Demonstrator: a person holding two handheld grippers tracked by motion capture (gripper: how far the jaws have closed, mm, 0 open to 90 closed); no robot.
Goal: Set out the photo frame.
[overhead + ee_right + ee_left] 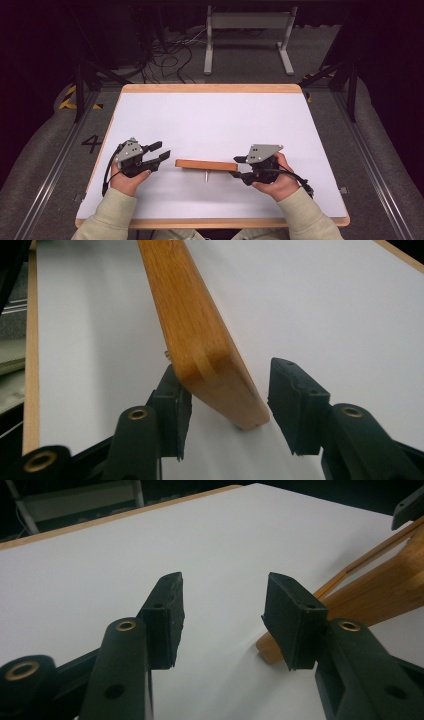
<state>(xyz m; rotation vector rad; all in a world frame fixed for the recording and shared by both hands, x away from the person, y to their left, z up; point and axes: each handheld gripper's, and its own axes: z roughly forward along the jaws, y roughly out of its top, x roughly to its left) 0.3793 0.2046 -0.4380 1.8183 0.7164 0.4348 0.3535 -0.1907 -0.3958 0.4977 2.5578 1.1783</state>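
White table, wooden rim, dark room, floor cables

Both forearms come up from the bottom edge. The left gripper sits lower left, jaws apart and pointing right. The right gripper — lower right — points left, jaws parted too.

One wooden board, one table, two tools
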